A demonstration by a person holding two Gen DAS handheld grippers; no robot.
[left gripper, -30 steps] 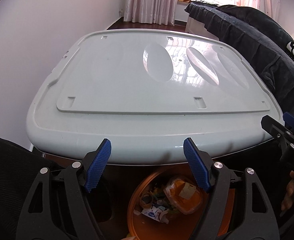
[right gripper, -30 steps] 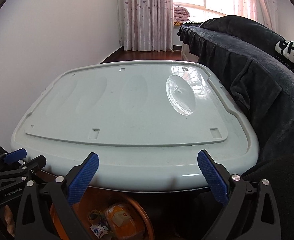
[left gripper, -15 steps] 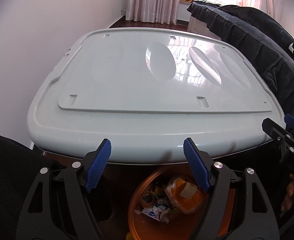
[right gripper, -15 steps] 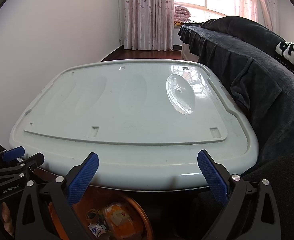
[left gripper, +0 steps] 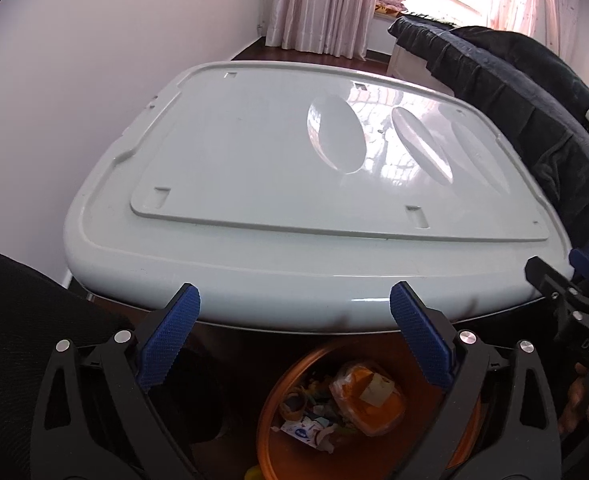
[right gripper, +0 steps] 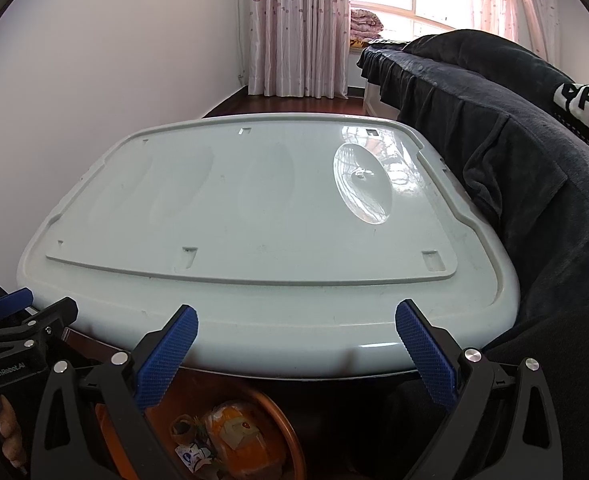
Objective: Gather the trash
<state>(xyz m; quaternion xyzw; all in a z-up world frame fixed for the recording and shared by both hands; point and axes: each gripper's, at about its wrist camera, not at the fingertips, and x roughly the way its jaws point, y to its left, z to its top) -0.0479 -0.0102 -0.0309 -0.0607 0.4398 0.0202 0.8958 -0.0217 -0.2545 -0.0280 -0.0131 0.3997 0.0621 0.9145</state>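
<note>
An orange bin (left gripper: pixel 272 408) (right gripper: pixel 292 436) stands on the floor below the near edge of a pale grey plastic table top (left gripper: pixel 254 160) (right gripper: pixel 254 220). Inside it lie an orange packet (left gripper: pixel 368 396) (right gripper: pixel 234 436), a white and blue wrapper (left gripper: pixel 304 430) (right gripper: pixel 190 454) and other scraps. My left gripper (left gripper: pixel 294 312) (right gripper: pixel 40 304) hovers over the bin; its jaws are opening and nothing is between them. Beside it, my right gripper (right gripper: pixel 296 332) (left gripper: pixel 560 266) stands open and holds nothing, over the table's edge. No trash shows on the table top.
A dark blanket-covered sofa (left gripper: pixel 534 92) (right gripper: pixel 494 140) runs along the table's right side. A white wall (right gripper: pixel 94 60) closes the left. Curtains (right gripper: pixel 294 28) and a window are at the back. Black fabric (left gripper: pixel 14 320) fills the near left corner.
The left gripper's jaws have spread wider. Both hands stay where they were, and the bin's contents look the same.
</note>
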